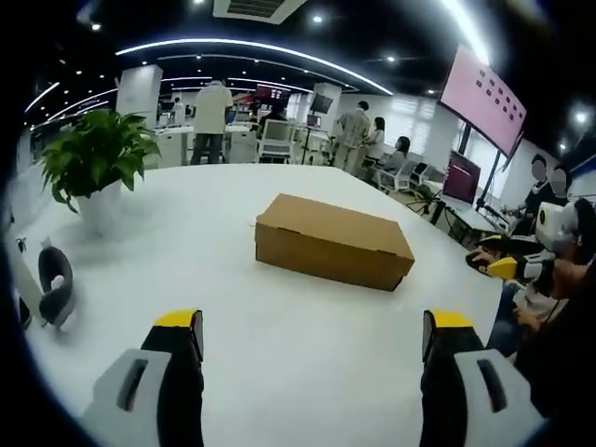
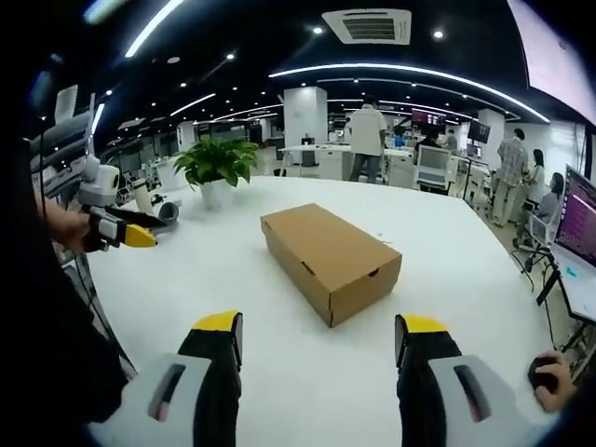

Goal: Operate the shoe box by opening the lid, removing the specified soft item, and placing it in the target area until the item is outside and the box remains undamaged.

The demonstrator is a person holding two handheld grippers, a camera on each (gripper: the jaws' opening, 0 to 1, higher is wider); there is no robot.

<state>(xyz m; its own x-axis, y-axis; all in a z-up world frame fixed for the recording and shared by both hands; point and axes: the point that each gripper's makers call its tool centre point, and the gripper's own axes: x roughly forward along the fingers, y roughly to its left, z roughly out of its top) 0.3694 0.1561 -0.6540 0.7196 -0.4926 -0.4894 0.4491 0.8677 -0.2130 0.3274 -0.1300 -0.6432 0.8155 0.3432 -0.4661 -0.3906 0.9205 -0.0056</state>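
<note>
A closed brown cardboard shoe box (image 1: 333,240) lies flat on the white table (image 1: 279,354), its lid down. In the left gripper view my left gripper (image 1: 314,326) is open, short of the box, with bare table between its yellow-tipped jaws. The right gripper (image 1: 503,267) comes in at the right edge, held in a hand. In the right gripper view the box (image 2: 331,256) points one short end toward me. My right gripper (image 2: 319,331) stands open just before that end, holding nothing. The left gripper (image 2: 126,233) shows at the left, away from the box.
A potted green plant (image 1: 98,158) (image 2: 216,163) stands at the table's far side. A small grey and white device (image 1: 51,284) lies near the left edge. Several people stand among desks behind. A hand rests on a mouse (image 2: 549,377) at the right.
</note>
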